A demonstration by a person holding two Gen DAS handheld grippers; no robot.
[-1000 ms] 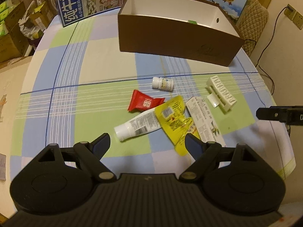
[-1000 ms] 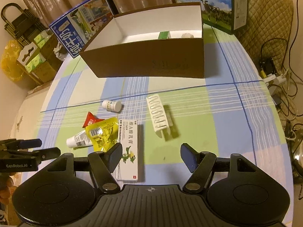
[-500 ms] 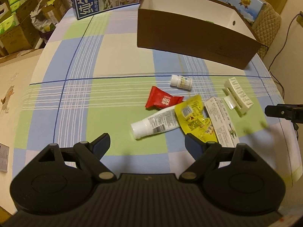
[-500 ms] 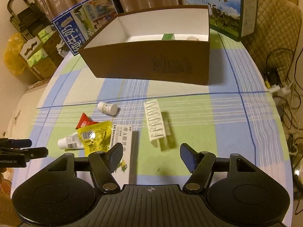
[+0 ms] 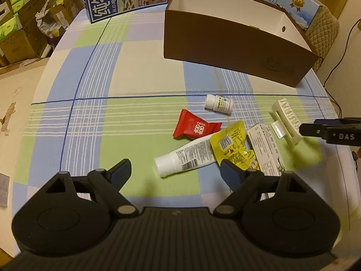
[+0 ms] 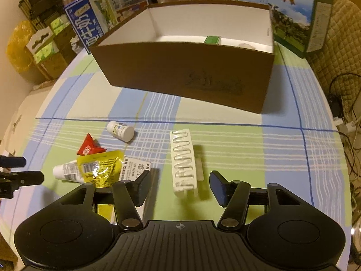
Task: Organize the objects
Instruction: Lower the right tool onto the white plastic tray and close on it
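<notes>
- Right now my right gripper (image 6: 179,186) has its jaws part-way in, having just been closing, with the white clip (image 6: 183,162) standing between them but no pad pressing on it yet, as far as I can judge. If I squeeze before I am lower, the pads may catch only its near end and it could pivot or skid out across the bench (image 6: 237,153).
- To the left of my right jaws, the medicine carton (image 6: 133,169) lies almost against the left pad (image 6: 142,186). A slight drift that way and I would nudge or pinch the carton along with the clip.
- The clip is ribbed hard plastic with a small tab on its right side; I expect an uneven bite could make it snap sideways.
- My left gripper (image 5: 173,171) hangs with its jaws wide apart and empty, just short of the white tube (image 5: 185,158). The yellow sachet (image 5: 232,146) overlaps the tube and lies against my right pad, so lowering here could drag the sachet.
- Both my grippers work near the same pile; crossing paths could knock the red packet (image 5: 195,127) or roll the small bottle (image 5: 218,103).
- Ahead of both jaws, the brown box (image 6: 187,74) has a tall near wall; a low carry could strike it.
</notes>
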